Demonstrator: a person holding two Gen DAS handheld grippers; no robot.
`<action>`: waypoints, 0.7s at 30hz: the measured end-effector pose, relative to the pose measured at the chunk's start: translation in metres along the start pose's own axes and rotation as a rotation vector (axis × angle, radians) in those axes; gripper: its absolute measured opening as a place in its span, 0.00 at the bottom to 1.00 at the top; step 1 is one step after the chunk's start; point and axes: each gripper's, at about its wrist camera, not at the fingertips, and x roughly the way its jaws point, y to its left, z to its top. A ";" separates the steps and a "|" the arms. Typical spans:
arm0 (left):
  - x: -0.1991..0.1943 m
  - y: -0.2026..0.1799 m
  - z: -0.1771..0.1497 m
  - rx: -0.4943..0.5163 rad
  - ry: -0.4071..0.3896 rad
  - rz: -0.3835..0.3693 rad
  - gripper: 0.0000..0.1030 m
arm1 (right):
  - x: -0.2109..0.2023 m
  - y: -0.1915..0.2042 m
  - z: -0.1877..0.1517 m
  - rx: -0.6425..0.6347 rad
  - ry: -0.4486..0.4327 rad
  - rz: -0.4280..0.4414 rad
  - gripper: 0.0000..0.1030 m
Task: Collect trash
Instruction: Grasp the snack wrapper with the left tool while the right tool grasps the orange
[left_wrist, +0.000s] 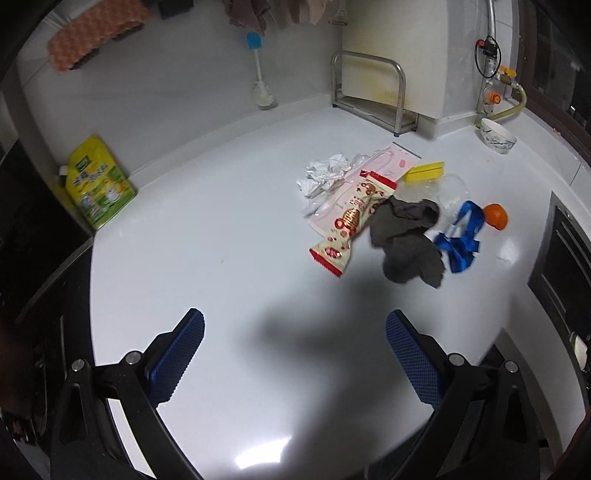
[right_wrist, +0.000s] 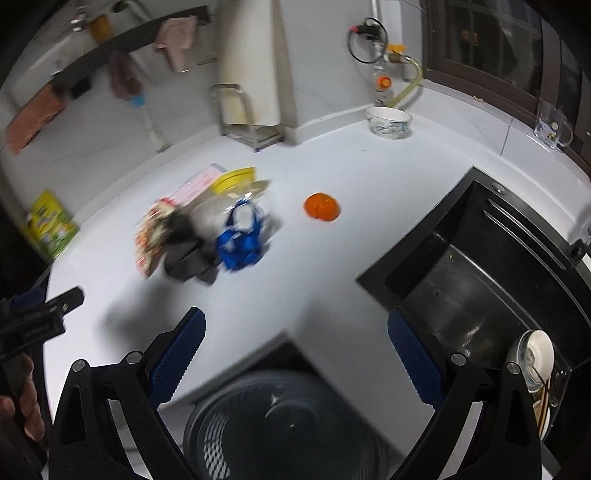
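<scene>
A white counter (left_wrist: 221, 229) fills both views, with a black sink (right_wrist: 480, 266) sunk into it; everything else is placed from that sink. Just off the sink's near corner, below the counter edge, stands a dark slatted bin (right_wrist: 280, 417) lined with a bag. The trash lies in a heap on the counter well away from the sink, toward the back wall: a grey cloth (left_wrist: 406, 240) lying over one end of a red-and-cream snack wrapper (left_wrist: 354, 221), a pink flat packet (left_wrist: 384, 158) beneath the wrapper, crumpled white paper (left_wrist: 325, 173) on the heap's far side from the sink, a yellow box (left_wrist: 424, 170), clear plastic film (left_wrist: 450, 188) and a blue ribbon (left_wrist: 460, 240) on the sink side. An orange fruit (right_wrist: 321, 206) sits alone between heap and sink. A bowl (right_wrist: 388, 122) stands by the wall behind the sink. The left gripper (left_wrist: 295, 354) hangs above bare counter short of the heap, angled downward, fingers spread wide and empty. The right gripper (right_wrist: 295, 354) hangs over the bin, likewise gaping with nothing between its blue pads (right_wrist: 177, 358); a hand (right_wrist: 29, 402) grips the left tool's handle at that view's edge.
</scene>
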 end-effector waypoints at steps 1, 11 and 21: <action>0.010 0.000 0.004 0.001 0.001 -0.006 0.94 | 0.010 -0.001 0.005 0.003 -0.004 -0.016 0.92; 0.078 -0.009 0.028 0.046 -0.027 -0.102 0.94 | 0.086 -0.028 0.038 0.055 0.011 -0.071 0.92; 0.109 -0.017 0.039 0.072 -0.036 -0.167 0.94 | 0.132 -0.034 0.069 0.038 -0.006 -0.122 0.92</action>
